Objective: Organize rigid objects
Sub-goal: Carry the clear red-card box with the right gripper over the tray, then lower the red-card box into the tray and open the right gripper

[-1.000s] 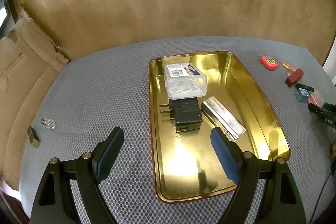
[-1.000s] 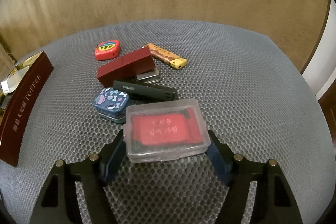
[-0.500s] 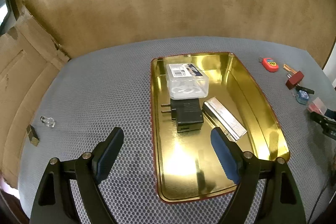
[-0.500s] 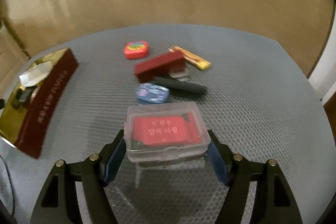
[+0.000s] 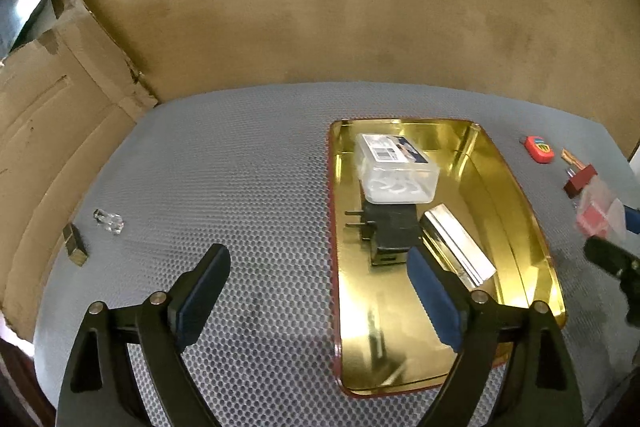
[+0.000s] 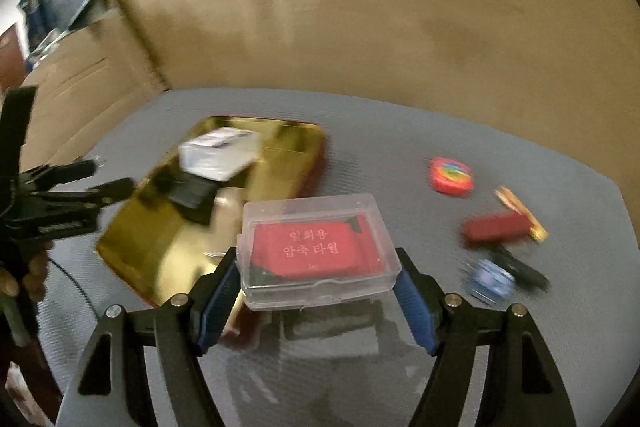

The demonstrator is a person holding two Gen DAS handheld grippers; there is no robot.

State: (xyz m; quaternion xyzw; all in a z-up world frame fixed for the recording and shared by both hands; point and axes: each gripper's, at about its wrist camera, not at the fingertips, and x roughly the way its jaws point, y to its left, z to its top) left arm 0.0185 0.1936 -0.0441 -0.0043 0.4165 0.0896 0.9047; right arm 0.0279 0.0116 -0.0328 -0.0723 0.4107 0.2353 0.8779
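Note:
My right gripper point(image 6: 316, 291) is shut on a clear plastic box with a red packet inside point(image 6: 316, 247) and holds it above the grey mat, near the right edge of the gold tray point(image 6: 132, 251). The box also shows blurred in the left wrist view point(image 5: 600, 215). The gold tray point(image 5: 516, 195) holds a clear plastic box point(image 5: 394, 169), a black plug adapter point(image 5: 386, 231) and a silver bar point(image 5: 458, 247). My left gripper point(image 5: 318, 291) is open and empty, low over the tray's front left edge.
On the mat right of the tray lie a red tape measure point(image 6: 452, 175), a dark red box point(image 6: 498, 227), an orange lighter point(image 6: 520, 211), a black bar point(image 6: 520, 267) and a blue tin point(image 6: 490, 281). A small glass piece point(image 5: 108, 221) and brass block point(image 5: 75, 243) lie far left. Cardboard point(image 5: 52, 131) stands at left.
My right gripper lifted the clear box off the mat and swung left toward the gold tray. The left gripper drifted slightly left and stayed open.

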